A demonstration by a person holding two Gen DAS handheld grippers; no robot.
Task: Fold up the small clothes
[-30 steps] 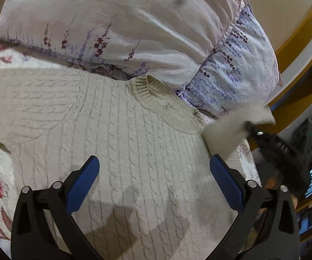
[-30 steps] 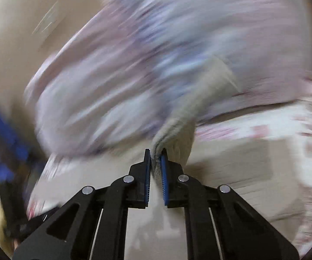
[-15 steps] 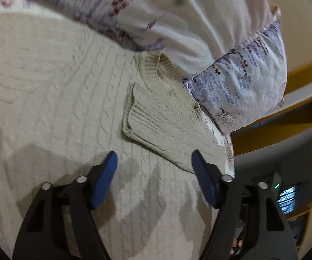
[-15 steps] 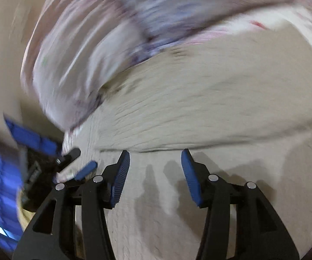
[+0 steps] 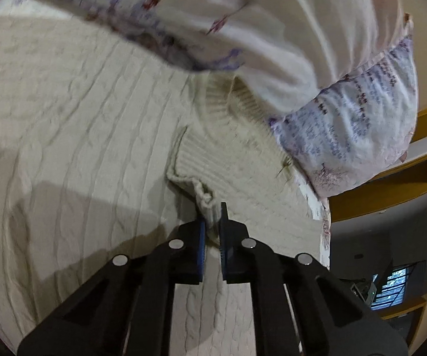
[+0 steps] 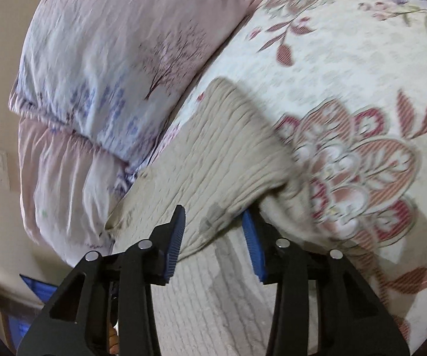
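A cream cable-knit sweater [image 5: 74,136] lies flat on the bed, its ribbed collar [image 5: 240,101] against the pillows. One sleeve is folded in over the body, and its ribbed cuff [image 5: 210,207] is pinched in my left gripper [image 5: 212,222], which is shut on it. In the right wrist view the other sleeve [image 6: 225,154] lies stretched out over the floral bedspread. My right gripper [image 6: 213,231] is open, its jaws on either side of that sleeve near where it joins the body.
Floral pillows [image 5: 347,124] [image 6: 109,68] lie stacked right behind the collar. The floral bedspread [image 6: 347,59] extends to the right. The bed edge and a wooden shelf [image 5: 391,190] are on the far side in the left wrist view.
My left gripper closed on the cuff of the folded-in sleeve. My right gripper, which let go of that sleeve earlier, swung over to the other sleeve and stays open.
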